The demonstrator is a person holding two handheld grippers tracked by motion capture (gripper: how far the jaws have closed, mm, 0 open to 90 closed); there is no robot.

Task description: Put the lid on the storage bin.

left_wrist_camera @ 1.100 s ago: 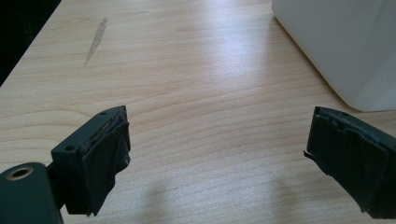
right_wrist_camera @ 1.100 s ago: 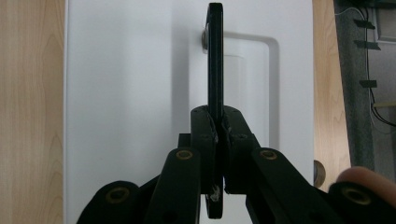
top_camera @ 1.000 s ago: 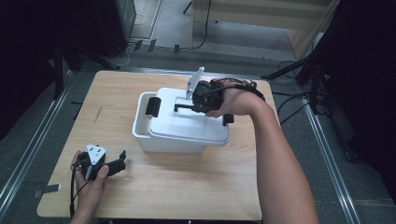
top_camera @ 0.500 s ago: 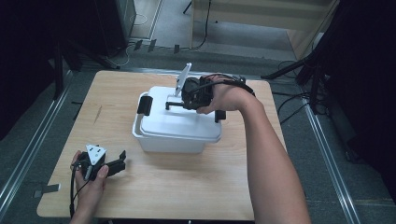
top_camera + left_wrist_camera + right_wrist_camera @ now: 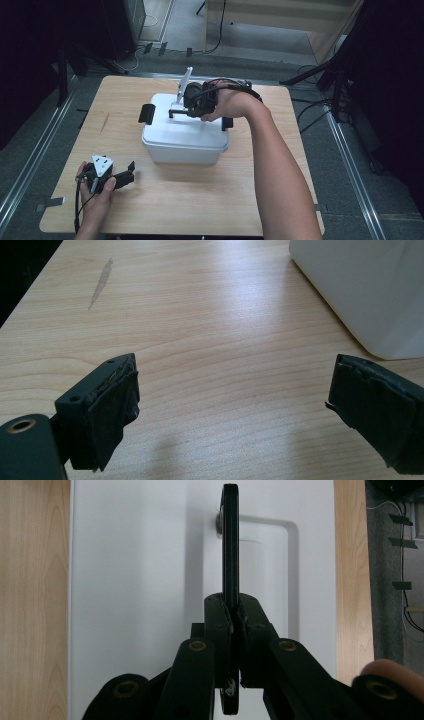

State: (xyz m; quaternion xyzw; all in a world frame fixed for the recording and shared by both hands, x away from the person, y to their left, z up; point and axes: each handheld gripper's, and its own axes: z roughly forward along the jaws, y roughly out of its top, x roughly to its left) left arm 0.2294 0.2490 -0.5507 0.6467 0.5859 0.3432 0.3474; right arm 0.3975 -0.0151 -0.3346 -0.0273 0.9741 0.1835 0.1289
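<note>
Table (image 5: 165,210) pale wood, smooth, matt; box (image 5: 185,142) white plastic, smooth; handle (image 5: 230,545) black plastic, matt.

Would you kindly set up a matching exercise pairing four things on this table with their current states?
Things:
1. left hand-held gripper
2. right hand-held gripper
3. black handle
4. white box

States:
A. lid on, in the middle of the table
B. standing on edge, clamped
C. jaws apart, nothing between them
D. shut on a thin black bar

Pairs: 1-C, 2-D, 3-B, 4-A
</note>
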